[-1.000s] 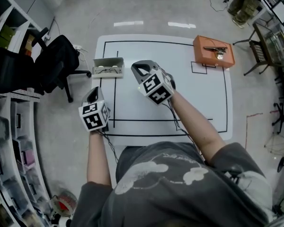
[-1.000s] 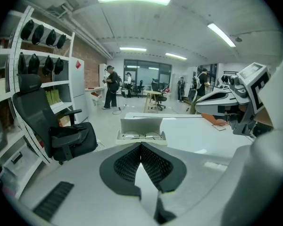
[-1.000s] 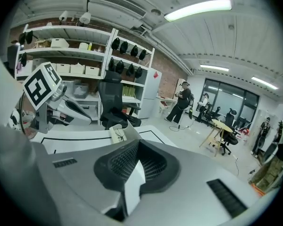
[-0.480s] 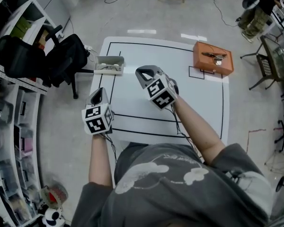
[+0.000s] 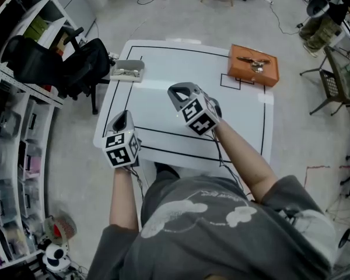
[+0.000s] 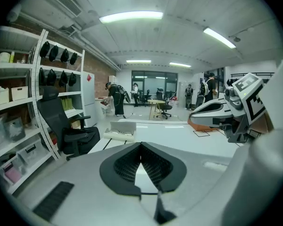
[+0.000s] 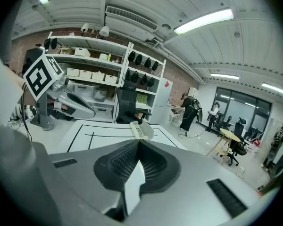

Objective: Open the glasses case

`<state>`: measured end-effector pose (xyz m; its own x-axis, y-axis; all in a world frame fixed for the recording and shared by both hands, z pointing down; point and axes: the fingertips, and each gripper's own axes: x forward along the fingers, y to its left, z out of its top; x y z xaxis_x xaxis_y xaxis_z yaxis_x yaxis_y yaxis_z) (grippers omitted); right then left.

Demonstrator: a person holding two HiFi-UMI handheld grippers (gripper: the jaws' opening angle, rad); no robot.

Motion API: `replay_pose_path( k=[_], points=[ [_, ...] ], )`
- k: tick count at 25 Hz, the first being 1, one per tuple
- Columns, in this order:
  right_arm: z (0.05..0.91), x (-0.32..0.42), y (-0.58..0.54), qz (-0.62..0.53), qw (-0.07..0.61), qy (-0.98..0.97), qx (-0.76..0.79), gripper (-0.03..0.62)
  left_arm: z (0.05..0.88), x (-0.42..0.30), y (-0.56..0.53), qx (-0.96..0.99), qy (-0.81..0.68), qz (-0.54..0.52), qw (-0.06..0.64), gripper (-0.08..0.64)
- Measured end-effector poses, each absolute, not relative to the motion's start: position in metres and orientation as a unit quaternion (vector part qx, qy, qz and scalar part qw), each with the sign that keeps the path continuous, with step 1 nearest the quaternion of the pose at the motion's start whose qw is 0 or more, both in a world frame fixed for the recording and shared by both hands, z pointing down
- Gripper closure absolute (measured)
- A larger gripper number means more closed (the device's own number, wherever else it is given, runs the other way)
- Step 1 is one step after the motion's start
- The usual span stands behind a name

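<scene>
The grey glasses case (image 5: 128, 70) lies at the table's far left corner with its lid raised and a pair of glasses inside; it also shows in the left gripper view (image 6: 120, 131) and the right gripper view (image 7: 142, 130). My left gripper (image 5: 119, 117) hovers over the table's near left edge, well short of the case, its jaws shut with nothing between them (image 6: 141, 150). My right gripper (image 5: 176, 90) hangs over the middle of the table, also shut and empty (image 7: 138, 145). Neither touches the case.
An orange box (image 5: 254, 65) with a metal object on top stands at the far right of the white table (image 5: 239, 121), which carries black outline markings. A black office chair (image 5: 64, 63) and shelving (image 5: 11, 133) stand to the left of the table.
Both grippers have drawn back from the case toward the table's near edge and risen a little. Their jaws stay shut. The case has not moved on the table.
</scene>
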<state>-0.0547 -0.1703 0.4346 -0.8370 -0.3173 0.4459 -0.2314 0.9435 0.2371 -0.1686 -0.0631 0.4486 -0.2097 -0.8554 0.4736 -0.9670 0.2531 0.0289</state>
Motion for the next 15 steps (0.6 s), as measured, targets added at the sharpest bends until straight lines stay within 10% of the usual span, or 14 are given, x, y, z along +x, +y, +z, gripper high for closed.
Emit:
replay_pose_path(
  k=[15],
  points=[
    [0.43,0.078,-0.104,-0.07,0.229,-0.962,0.13,0.594,0.443,-0.031,0.008,0.586,-0.779,0.121,0.188,0.561]
  ],
)
